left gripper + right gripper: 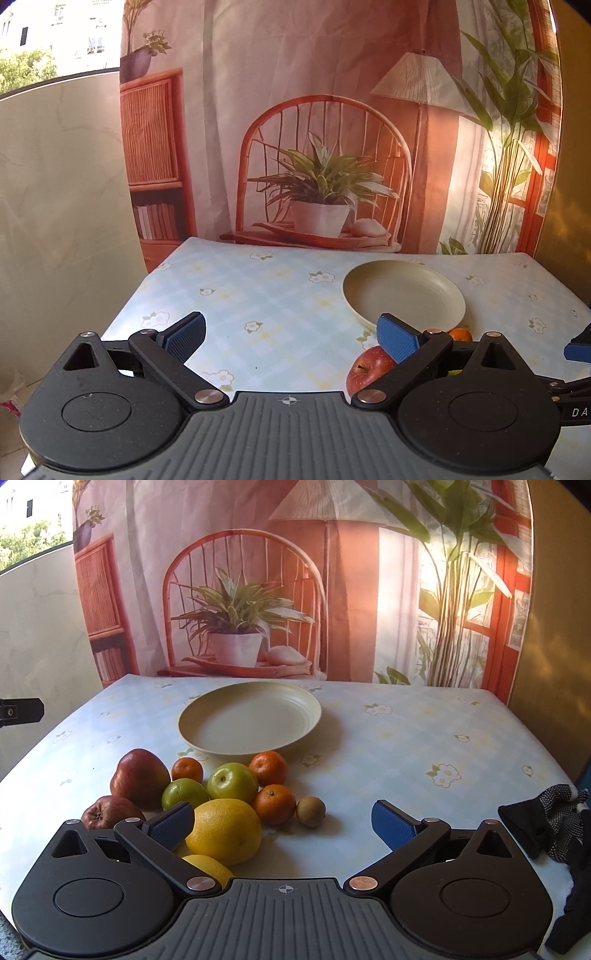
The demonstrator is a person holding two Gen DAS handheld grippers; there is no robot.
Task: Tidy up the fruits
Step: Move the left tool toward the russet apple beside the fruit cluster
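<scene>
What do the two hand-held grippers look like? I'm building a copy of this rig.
Both match. The left hand-held gripper and right hand-held gripper have black linkage arms with silver pivot pins, round black housings and a ribbed grey centre plate with a small crosshair mark. The fingers carry blue textured pads. No cables or sleeves show.

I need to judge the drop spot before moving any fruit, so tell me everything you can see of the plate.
The plate is round, pale cream and matte, plastic or ceramic by its look, with a shallow well, faint rings inside and a low raised rim. It is empty and sits flat on the flowered tablecloth, toward the far side of the table, just beyond the fruit pile. The nearest tangerine lies close to its near rim; contact cannot be told. Neither gripper touches it.
</scene>
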